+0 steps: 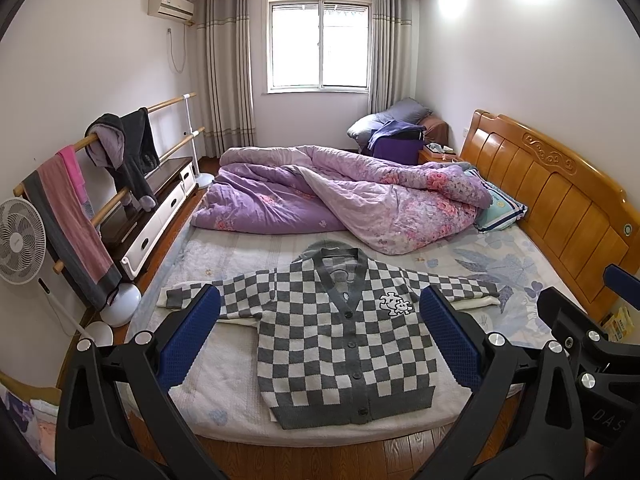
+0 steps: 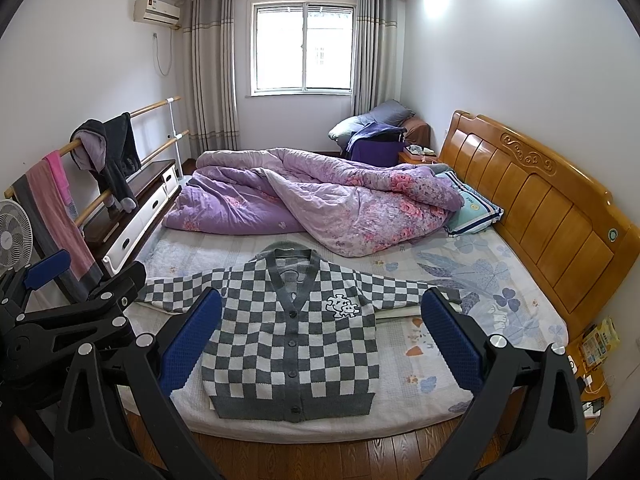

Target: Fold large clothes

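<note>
Left wrist view: the left gripper hangs with jaws spread wide, gripping nothing, above the cardigan. The cardigan lies flat, buttoned, sleeves spread, hem near the front edge of the bed, with bare sheet on both sides.

Right wrist view: the right gripper gapes likewise, empty. The quilt lies bunched behind the collar

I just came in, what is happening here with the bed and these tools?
A person holds two claws over the bed, about to fold a checkered cardigan. It lies flat and buttoned, sleeves spread out, not yet folded. The left claw and right claw are both open and hold nothing. A purple quilt lies bunched behind the cardigan.
</note>
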